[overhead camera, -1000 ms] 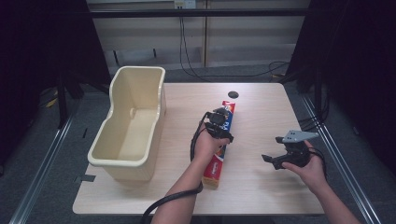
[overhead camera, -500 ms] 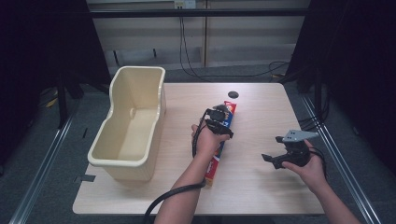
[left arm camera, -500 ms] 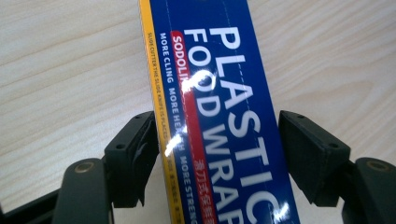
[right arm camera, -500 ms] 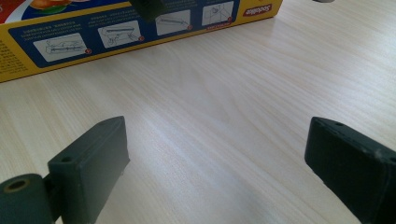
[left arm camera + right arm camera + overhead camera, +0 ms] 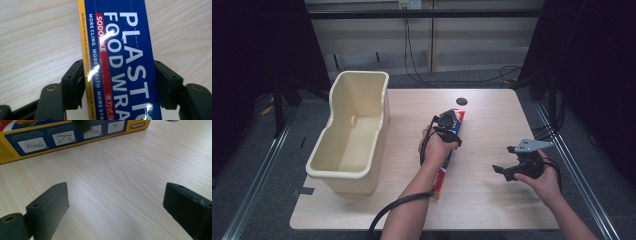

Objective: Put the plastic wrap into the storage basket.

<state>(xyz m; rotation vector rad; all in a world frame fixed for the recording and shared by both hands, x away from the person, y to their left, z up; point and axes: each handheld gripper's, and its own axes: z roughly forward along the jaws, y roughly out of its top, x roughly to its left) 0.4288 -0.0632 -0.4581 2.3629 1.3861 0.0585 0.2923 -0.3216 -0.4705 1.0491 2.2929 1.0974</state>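
Currently the box of plastic food wrap (image 5: 449,150) lies flat on the wooden table (image 5: 492,200), long axis running away from the person, just right of the cream plastic tub (image 5: 352,145) but not touching it. The left gripper (image 5: 447,122) sits over the far half of the box; in the left gripper view its jaws have just been closing and now stand against both long sides of the box (image 5: 120,62), one pad on the yellow edge and one on the blue, so the grip appears made. The right gripper (image 5: 512,167) is held off to the right, well apart from the box, with its jaws spread wide over bare table (image 5: 112,195) and nothing between them. Judged from its look, the box is a long, light cardboard carton: stiff along its length, but with thin walls that will dent under hard squeezing, and a glossy printed skin that may slide between the pads. Taking hold across the narrow width is sound; a grip nearer the middle of its length would keep it from tipping when lifted.
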